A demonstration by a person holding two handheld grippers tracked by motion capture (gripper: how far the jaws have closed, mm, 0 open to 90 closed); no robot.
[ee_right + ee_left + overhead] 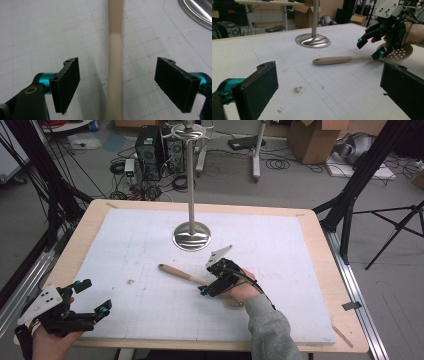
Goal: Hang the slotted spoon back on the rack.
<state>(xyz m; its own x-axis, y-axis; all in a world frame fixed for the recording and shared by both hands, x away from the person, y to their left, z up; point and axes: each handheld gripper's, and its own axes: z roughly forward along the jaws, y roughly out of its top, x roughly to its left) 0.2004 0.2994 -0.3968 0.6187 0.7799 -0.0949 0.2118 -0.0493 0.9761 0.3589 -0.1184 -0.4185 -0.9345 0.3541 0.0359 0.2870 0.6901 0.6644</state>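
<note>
A beige skimmer spoon lies flat on the white foam board (280, 250). Its long handle (177, 272) points to the left, and its perforated head (399, 53) sits under the person's right hand. My right gripper (206, 279) is low over the handle (115, 50), open, with one jaw on each side and neither pad touching it. My left gripper (94, 296) rests near the board's front left corner, open and empty, well away from the spoon. From the left gripper view I see the right gripper (368, 50) above the spoon's neck.
A metal stand with a round base (191, 237) and a tall pole (191, 180) rises at the middle back of the board. A small dark smudge (297, 90) marks the foam. The wooden table edge (350, 330) frames the board.
</note>
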